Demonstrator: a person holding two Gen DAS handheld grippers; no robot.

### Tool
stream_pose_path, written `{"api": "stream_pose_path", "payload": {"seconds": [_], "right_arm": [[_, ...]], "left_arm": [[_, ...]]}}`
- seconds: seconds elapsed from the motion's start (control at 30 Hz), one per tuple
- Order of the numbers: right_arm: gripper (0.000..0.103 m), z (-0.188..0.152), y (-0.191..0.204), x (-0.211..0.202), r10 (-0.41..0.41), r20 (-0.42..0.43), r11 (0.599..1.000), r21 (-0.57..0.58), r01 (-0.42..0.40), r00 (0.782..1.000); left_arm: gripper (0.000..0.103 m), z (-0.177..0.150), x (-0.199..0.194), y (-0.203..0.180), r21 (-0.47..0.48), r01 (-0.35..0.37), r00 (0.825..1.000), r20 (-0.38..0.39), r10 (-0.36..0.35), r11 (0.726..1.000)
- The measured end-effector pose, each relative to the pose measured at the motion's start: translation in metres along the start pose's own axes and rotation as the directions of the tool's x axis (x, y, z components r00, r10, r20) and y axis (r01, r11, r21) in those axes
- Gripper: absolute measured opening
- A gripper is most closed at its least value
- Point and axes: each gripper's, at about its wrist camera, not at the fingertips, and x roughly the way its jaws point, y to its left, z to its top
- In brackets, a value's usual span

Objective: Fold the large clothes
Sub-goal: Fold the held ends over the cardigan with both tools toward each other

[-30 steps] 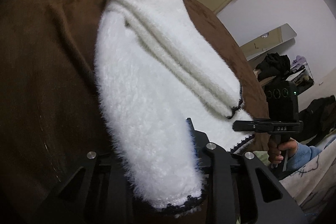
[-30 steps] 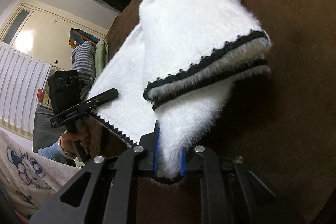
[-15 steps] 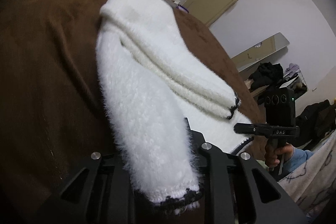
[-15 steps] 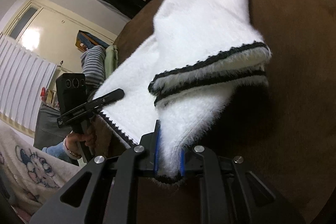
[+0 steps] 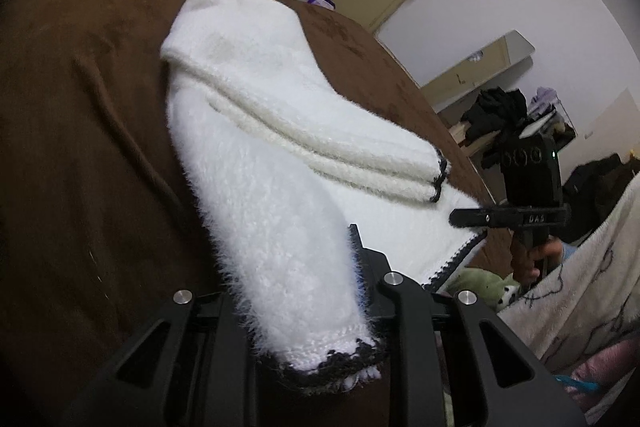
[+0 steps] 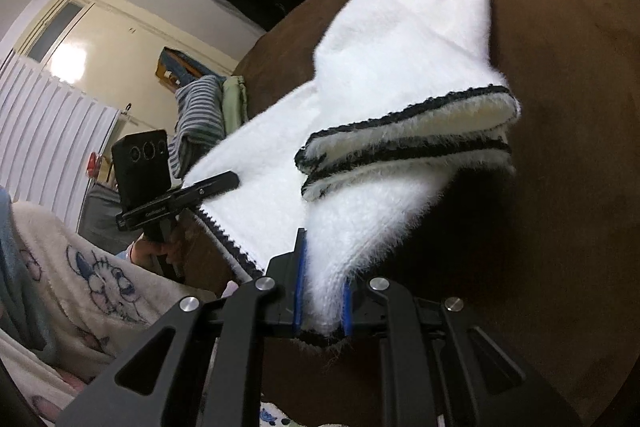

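Jaws first: the right gripper [image 6: 320,301] pinches a near corner of the white sweater [image 6: 380,131] between its blue pads [image 6: 298,283], the black-trimmed hem poking out just behind them. The left gripper [image 5: 304,291] has just been closing and now clamps the other near corner, fluffy knit bulging between its fingers and the dark hem [image 5: 336,367] hanging below. Between the two grips the near edge sags slightly, while the far part of the sweater lies on the brown blanket [image 5: 80,107], with folded sleeves and trimmed cuffs [image 6: 404,143] stacked on top.

This looks like the lift before carrying the near edge over to the far end. To do it well, I would raise both corners together and level, keeping the edge between them taut so the fold line runs straight across. Slow travel matters, since the loose cuffs could slide off the pile. Thick knit can creep from a shallow pinch, so both grips should stay firm until the hem lies flat on the far part, edges matched.
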Motion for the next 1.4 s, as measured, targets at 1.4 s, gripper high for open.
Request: {"api": "stream_pose_path", "payload": {"seconds": [1.4], "right_arm": [[0.014, 0.355, -0.116, 0.052, -0.281, 0.360, 0.959, 0.057, 0.279, 0.890]], "left_arm": [[0.024, 0.352, 0.173, 0.081, 0.094, -0.340, 0.936, 0.127, 0.328, 0.936]]}}
